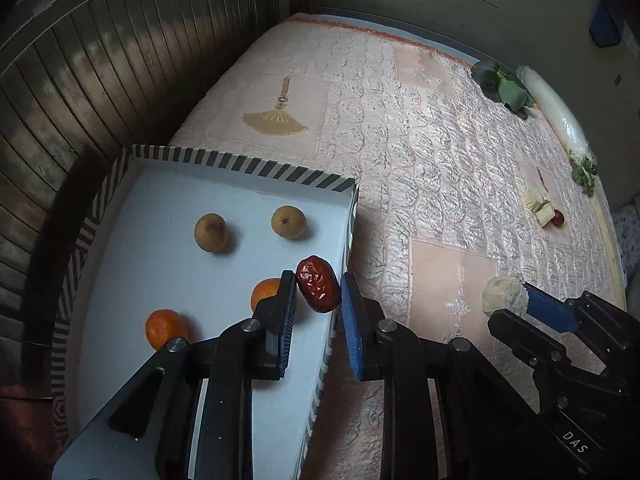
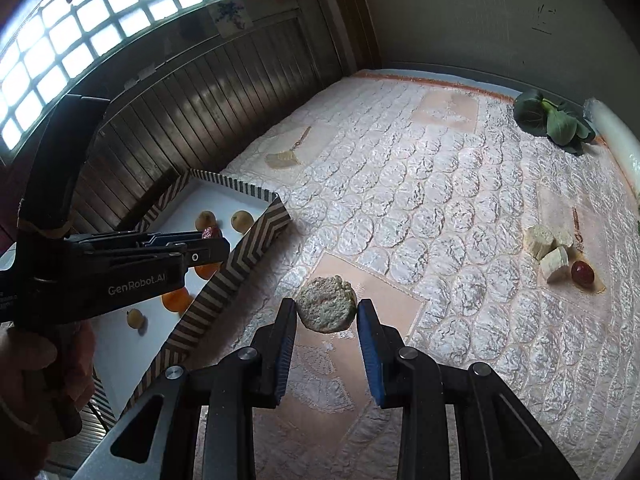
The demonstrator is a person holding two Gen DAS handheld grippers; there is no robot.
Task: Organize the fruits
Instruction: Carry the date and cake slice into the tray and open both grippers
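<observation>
My left gripper (image 1: 318, 290) is shut on a wrinkled red date (image 1: 318, 289) and holds it over the right side of a white tray (image 1: 152, 200) with a striped rim. In the tray lie two brown round fruits (image 1: 211, 232) and two oranges (image 1: 166, 328). My right gripper (image 2: 327, 310) is shut on a pale rough round piece (image 2: 328, 309) above the quilted bed cover. The right gripper also shows in the left wrist view (image 1: 508, 300); the left gripper shows in the right wrist view (image 2: 208, 240) over the tray (image 2: 256, 232).
On the quilted bed (image 2: 440, 200) lie pale cut chunks (image 2: 548, 246) beside a small red fruit (image 2: 583, 273), a leafy green vegetable (image 2: 552, 120) and a white wrapped roll (image 2: 616, 136). A dark wood-panelled wall (image 2: 180, 120) runs along the left.
</observation>
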